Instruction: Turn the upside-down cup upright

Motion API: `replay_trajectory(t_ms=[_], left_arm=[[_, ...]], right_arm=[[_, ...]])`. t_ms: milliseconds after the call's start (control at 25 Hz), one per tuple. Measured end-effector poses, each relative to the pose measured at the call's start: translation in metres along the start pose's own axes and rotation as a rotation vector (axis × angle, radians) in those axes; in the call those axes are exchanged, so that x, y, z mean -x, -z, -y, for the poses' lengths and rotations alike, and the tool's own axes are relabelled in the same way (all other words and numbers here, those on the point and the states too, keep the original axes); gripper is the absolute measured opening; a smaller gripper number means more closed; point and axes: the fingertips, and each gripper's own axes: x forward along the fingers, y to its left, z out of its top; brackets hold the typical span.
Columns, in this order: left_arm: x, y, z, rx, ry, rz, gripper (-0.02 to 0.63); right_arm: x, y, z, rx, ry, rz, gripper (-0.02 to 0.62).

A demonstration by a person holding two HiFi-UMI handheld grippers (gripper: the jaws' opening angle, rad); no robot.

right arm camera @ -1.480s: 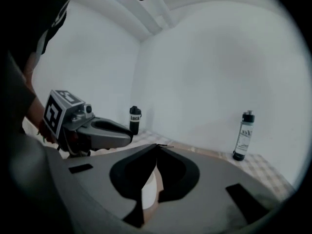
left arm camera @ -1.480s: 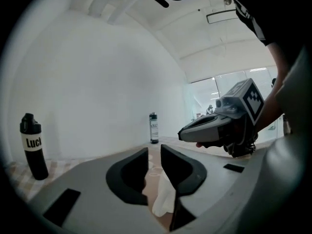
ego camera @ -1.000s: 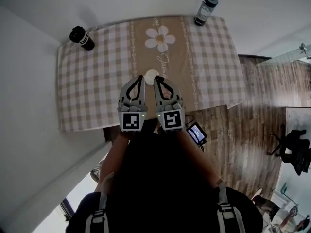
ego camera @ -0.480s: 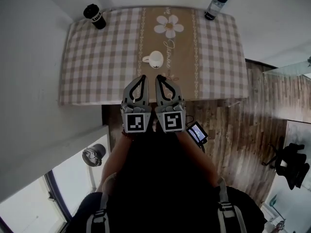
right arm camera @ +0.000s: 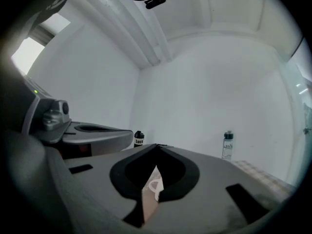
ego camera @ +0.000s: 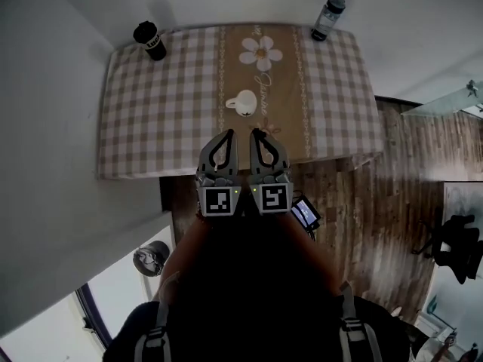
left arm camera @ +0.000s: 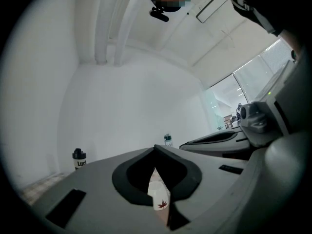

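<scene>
The left gripper [ego camera: 229,136] has its jaws pressed together with nothing between them, and the right gripper [ego camera: 257,133] is closed and empty the same way. The two are held level and side by side over the near edge of the counter [ego camera: 136,164], almost touching each other. Ahead of them, apart from both, the white cup [ego camera: 244,102] stands on the brown middle strip of the checked cloth [ego camera: 339,89], its handle toward the left of the head view. Each gripper view catches a sliver of it through the slot behind the closed tips, and a red leaf print shows on its side. A black bottle [ego camera: 149,41] stands at the far left corner, a clear bottle [ego camera: 328,17] with a dark cap at the far right.
</scene>
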Motion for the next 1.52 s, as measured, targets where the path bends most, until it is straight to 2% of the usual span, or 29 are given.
replay_trajectory(t_ms=[160, 360, 440, 600, 920, 1080, 1520], left_arm=[[0.009, 0.008, -0.005, 0.021, 0.026, 0.007, -0.003], [0.022, 0.030, -0.010, 0.088, 0.080, -0.044, -0.003], [0.024, 0.031, -0.017, 0.131, 0.079, -0.026, -0.003], [0.031, 0.032, -0.029, 0.164, 0.080, -0.019, -0.002], [0.043, 0.038, -0.039, 0.153, 0.080, -0.029, -0.003], [0.045, 0.040, -0.042, 0.112, 0.096, -0.037, -0.002], [0.041, 0.041, -0.046, 0.152, 0.101, -0.025, -0.002]], right_arm=[[0.001, 0.004, -0.010, 0.013, 0.038, -0.008, 0.002], [0.001, 0.023, -0.033, 0.018, 0.053, -0.051, 0.002], [0.001, 0.025, -0.038, 0.008, 0.065, -0.050, 0.002], [-0.001, 0.026, -0.046, 0.033, 0.070, -0.063, 0.002], [-0.003, 0.024, -0.063, 0.023, 0.074, -0.053, 0.002], [-0.005, 0.024, -0.066, 0.025, 0.072, -0.054, 0.002], [-0.011, 0.026, -0.068, 0.048, 0.071, -0.071, 0.002]])
